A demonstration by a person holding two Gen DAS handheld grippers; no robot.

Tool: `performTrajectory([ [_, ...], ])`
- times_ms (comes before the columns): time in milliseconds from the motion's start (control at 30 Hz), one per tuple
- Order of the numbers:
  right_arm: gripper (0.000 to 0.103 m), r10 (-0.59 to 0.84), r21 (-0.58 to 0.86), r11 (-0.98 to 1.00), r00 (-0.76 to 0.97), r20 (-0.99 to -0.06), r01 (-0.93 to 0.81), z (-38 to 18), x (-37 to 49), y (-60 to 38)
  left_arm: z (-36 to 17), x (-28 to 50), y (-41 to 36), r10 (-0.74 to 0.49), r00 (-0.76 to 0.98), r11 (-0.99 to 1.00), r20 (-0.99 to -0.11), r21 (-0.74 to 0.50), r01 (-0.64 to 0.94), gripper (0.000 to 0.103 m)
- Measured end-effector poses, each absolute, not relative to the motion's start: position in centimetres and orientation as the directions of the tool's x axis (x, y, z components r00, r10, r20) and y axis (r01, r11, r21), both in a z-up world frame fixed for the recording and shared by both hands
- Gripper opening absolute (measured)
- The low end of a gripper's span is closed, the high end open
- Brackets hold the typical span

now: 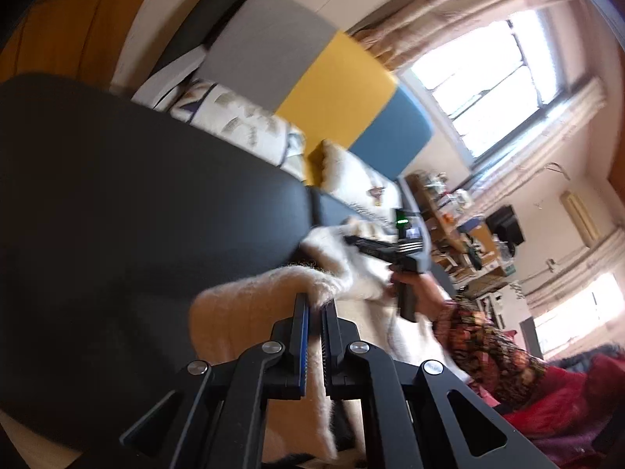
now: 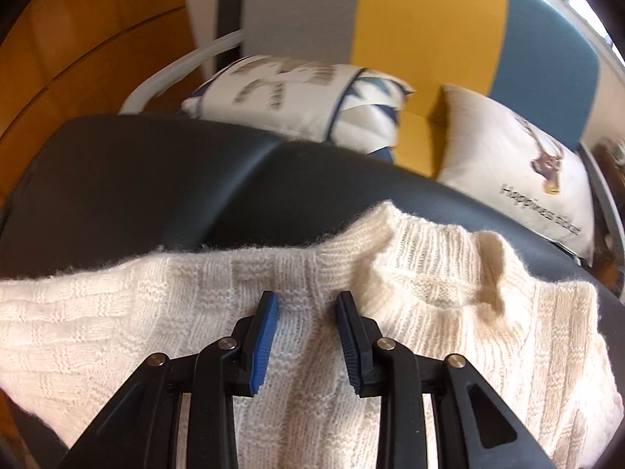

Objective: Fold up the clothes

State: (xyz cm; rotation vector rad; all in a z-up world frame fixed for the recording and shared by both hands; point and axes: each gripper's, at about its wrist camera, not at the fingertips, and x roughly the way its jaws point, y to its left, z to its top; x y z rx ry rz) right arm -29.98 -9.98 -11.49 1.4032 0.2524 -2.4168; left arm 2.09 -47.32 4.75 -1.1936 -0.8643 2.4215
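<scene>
Nearby, pillows point(image 2: 297, 101) flank sweater point(image 2: 429, 273).

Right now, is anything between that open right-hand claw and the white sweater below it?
Nothing visible. The right gripper stands open over bare knit of the cream sweater, beside its collar; no other object lies between them.

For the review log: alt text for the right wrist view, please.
The right gripper hangs open over a cream knit sweater spread on a black padded surface, beside its collar. Behind are two printed cushions on a grey, yellow and blue sofa.
</scene>
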Motion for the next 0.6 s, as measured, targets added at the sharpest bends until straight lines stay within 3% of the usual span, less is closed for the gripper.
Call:
performTrajectory([
  [333, 0.030, -0.133, -0.067, -0.938, -0.532, -0.837, 0.341, -11.9, -30.5, -9.5, -5.1, -5.6, -54.0, 0.472, -0.542, -0.668, -0.695, -0.683, 0.295, 0.006],
  [433, 0.030, -0.105, -0.096, -0.940, -0.543, -0.833, 0.328, -11.9, -30.9, -9.7, -6.2, -7.2, -54.8, 0.396, -0.537, -0.717, -0.745, -0.617, 0.326, 0.008],
  [600, 0.030, -0.070, -0.124, -0.950, -0.583, -0.809, 0.286, -12.3, -31.3, -9.8, -9.0, -8.0, -55.5, 0.364, -0.497, -0.701, -0.788, -0.583, 0.410, 0.021],
])
